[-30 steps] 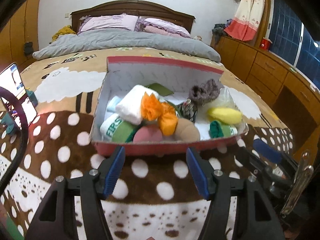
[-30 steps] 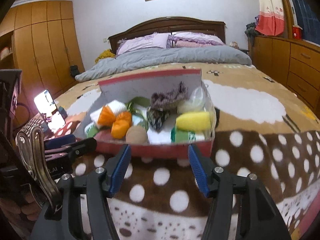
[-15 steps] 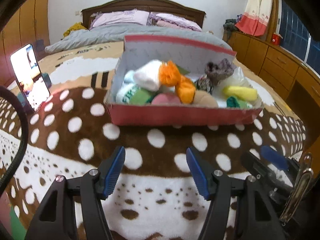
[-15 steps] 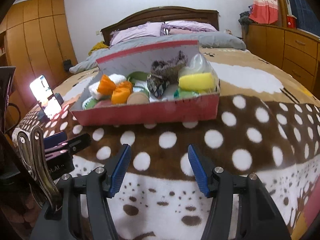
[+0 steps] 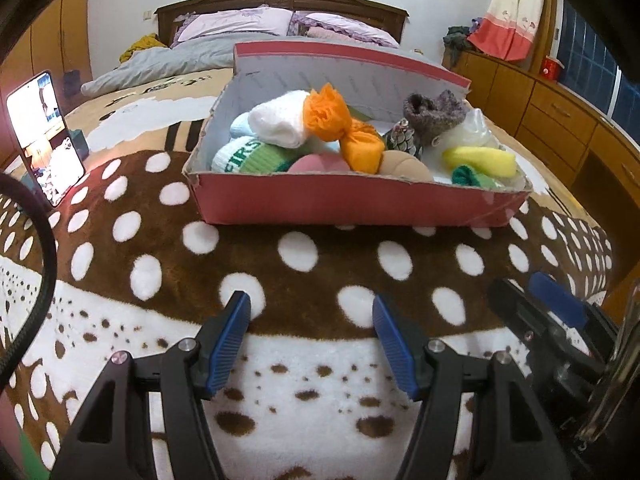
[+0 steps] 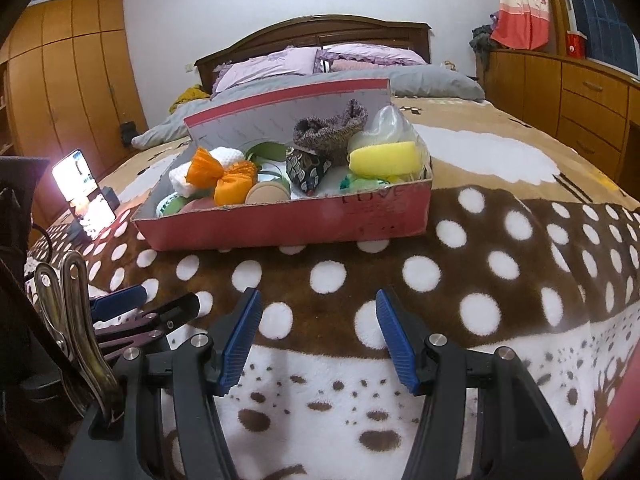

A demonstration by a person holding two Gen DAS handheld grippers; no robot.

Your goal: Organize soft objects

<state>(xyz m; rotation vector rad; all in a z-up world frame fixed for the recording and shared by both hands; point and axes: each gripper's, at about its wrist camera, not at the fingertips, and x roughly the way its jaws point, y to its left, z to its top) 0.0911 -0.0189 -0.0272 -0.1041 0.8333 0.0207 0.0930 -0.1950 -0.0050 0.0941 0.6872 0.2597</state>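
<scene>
Jaws of your left gripper (image 5: 310,338) and right gripper (image 6: 318,334) gape empty near the bed's (image 5: 320,396) foot edge; reach forward into the red box (image 5: 352,200).

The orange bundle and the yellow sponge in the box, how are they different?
The orange bundle is crinkly cloth pinched in the middle like a bow; the yellow sponge is a smooth, plain block. The orange bundle sits near the middle of the red box, piled on other things; the yellow sponge lies at the right end beside a clear plastic bag. Both look soft and are inside the box.
</scene>
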